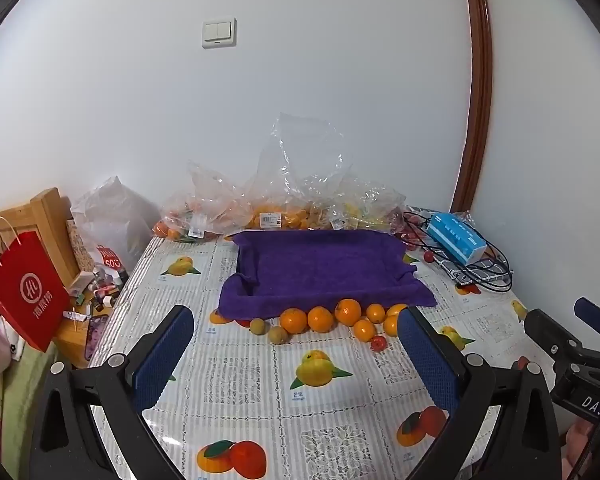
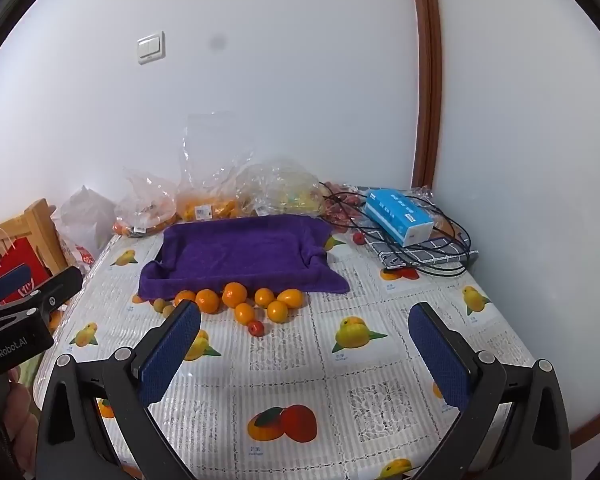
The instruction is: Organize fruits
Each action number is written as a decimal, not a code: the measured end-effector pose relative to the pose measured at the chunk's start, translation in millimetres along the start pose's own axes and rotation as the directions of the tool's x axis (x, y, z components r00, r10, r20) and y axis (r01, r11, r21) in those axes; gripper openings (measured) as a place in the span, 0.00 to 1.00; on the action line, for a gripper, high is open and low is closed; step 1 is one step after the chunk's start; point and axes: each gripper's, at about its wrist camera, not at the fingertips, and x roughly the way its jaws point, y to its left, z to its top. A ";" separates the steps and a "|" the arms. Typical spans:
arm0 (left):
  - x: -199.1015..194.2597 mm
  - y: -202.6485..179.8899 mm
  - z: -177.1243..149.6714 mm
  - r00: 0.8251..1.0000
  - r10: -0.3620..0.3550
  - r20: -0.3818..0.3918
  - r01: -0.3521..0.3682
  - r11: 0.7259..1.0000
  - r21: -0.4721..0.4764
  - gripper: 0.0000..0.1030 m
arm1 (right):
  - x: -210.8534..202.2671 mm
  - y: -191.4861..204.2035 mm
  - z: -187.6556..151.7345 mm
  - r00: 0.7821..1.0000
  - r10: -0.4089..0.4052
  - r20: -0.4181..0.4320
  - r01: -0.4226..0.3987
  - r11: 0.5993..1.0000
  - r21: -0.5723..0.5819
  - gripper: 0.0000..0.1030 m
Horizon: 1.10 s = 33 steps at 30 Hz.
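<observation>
Left wrist view: the left claw (image 1: 296,350) fills the bottom of the frame, spread wide with nothing between its blue pads, above the counter (image 1: 236,376) with its fruit-print cover. In the middle of the frame a purple towel (image 1: 320,268) lies shaped like a shallow tray. Along its lower edge sits a row of oranges (image 1: 320,319), touching or just beside one another, with two small greenish-brown fruits (image 1: 278,334) to their left and a small red fruit (image 1: 378,343) below them on the right. Behind the towel, against the wall, are clear plastic bags (image 1: 268,208) of fruit. A blue tissue box (image 1: 456,238) rests at centre right, a red paper bag (image 1: 26,288) at far left.

Right wrist view: the right claw (image 2: 304,340) is likewise spread wide and holds nothing. The towel (image 2: 240,256) sits left of centre, the oranges (image 2: 236,294) along its lower edge, the red fruit (image 2: 256,328) just below them. The tissue box (image 2: 400,216) lies at upper right on black cables (image 2: 452,236). The left claw's body shows at the left edge.
</observation>
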 end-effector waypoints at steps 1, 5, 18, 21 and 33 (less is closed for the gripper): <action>0.1 0.5 0.8 1.000 0.001 0.000 -0.001 1.000 -0.002 0.99 | 0.0 -1.3 -1.0 1.000 0.003 -0.001 -0.003 1.000 0.004 0.99; 0.5 0.9 0.6 1.000 0.006 0.002 -0.006 1.000 -0.001 0.99 | 4.5 6.2 -3.1 1.000 -0.004 -0.011 0.004 1.000 0.000 0.99; 1.5 1.9 -0.2 1.000 0.013 0.004 -0.013 1.000 -0.007 1.00 | -0.4 2.2 -4.0 1.000 0.005 -0.015 -0.005 1.000 0.008 0.99; -0.6 0.0 0.8 1.000 0.020 0.013 -0.020 1.000 0.005 1.00 | -2.2 1.6 -3.1 1.000 0.007 -0.010 -0.007 1.000 0.015 0.99; -3.6 -3.3 2.7 1.000 0.010 0.014 -0.010 1.000 0.002 1.00 | -3.0 1.1 -5.4 1.000 0.006 -0.004 -0.006 1.000 0.008 0.99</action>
